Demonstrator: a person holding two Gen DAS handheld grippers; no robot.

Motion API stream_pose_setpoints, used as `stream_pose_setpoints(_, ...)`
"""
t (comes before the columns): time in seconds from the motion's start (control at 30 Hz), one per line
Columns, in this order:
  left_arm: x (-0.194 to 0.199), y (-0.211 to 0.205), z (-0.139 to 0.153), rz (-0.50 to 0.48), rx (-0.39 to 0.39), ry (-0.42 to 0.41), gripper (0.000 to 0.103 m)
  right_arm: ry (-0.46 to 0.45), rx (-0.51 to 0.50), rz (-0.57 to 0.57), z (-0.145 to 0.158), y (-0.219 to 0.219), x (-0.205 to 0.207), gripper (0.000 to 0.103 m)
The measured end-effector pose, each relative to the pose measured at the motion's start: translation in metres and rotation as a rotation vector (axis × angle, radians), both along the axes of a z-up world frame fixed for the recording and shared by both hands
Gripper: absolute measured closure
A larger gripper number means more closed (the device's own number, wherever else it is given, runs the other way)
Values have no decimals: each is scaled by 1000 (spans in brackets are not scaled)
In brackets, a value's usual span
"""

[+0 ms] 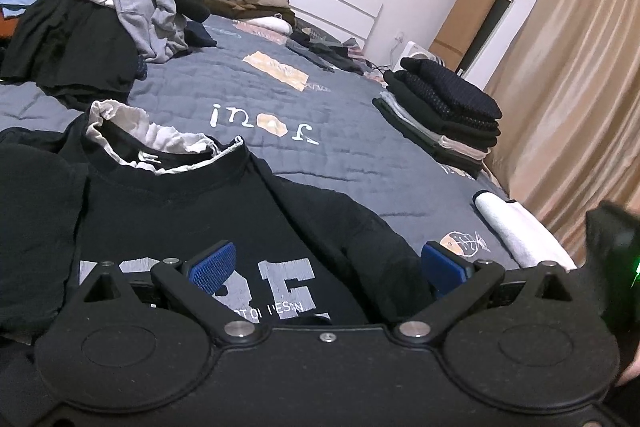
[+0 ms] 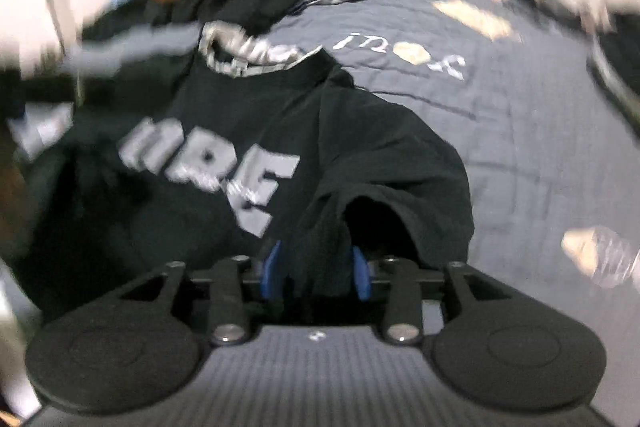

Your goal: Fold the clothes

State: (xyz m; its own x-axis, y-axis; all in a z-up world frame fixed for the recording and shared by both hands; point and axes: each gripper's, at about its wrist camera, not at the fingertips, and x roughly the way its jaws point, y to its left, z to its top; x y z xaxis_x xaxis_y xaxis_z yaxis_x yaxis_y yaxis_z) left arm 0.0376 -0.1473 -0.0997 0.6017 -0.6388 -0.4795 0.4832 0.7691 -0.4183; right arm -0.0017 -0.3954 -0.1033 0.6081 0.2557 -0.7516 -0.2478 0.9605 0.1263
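Note:
A black T-shirt [image 1: 180, 219] with grey block letters lies face up on the grey-blue quilt [image 1: 320, 99], its collar away from me and a pale lining showing at the neck. My left gripper [image 1: 328, 265] hovers over the print, its blue pads [image 1: 212, 263] wide apart, with nothing between them. In the blurred right wrist view the same T-shirt [image 2: 192, 131] has its right sleeve [image 2: 392, 171] folded inward. My right gripper [image 2: 316, 271] stands partly open with the sleeve's edge hanging loosely between its pads [image 2: 360, 275].
A heap of unfolded dark and grey clothes [image 1: 80, 27] lies at the back left. A stack of folded dark clothes [image 1: 444, 107] sits near the bed's right edge, with a white folded cloth [image 1: 516, 231] in front of it. Beige curtains [image 1: 580, 87] hang at the right.

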Motion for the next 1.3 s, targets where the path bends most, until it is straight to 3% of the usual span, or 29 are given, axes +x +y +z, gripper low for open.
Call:
stream_pose_setpoints(0.2, 0, -2, -1, -5, 9, 6, 3, 58, 264, -130, 6, -53, -3, 59)
stream_pose_setpoints(0.33, 0, -3, -1, -7, 9, 3, 3, 93, 500, -345, -17, -100, 0, 59)
stream_pose_setpoints(0.43, 0, -4, -2, -8, 13, 4, 3, 113, 611, -478, -36, -125, 1, 59)
stream_pose_setpoints(0.63, 0, -5, -3, -11, 22, 6, 3, 117, 667, -550, -58, -133, 6, 57)
stream_pose_setpoints(0.77, 1, -6, -4, -12, 28, 7, 3, 160, 653, -535, -72, -117, 19, 56)
stream_pose_setpoints(0.87, 1, -5, -4, -11, 27, 7, 3, 122, 629, -546, -71, -106, 20, 57)
stream_pose_setpoints(0.9, 1, -5, -4, -10, 27, 8, 3, 103, 634, -560, -71, -105, 20, 60)
stream_pose_setpoints(1.0, 2, -2, -3, -5, 26, 10, 3, 54, 668, -582, -67, -106, 20, 89)
stream_pose_setpoints(1.3, 3, 9, 0, 19, 20, 7, 3, -138, 772, -601, -27, -105, 19, 93)
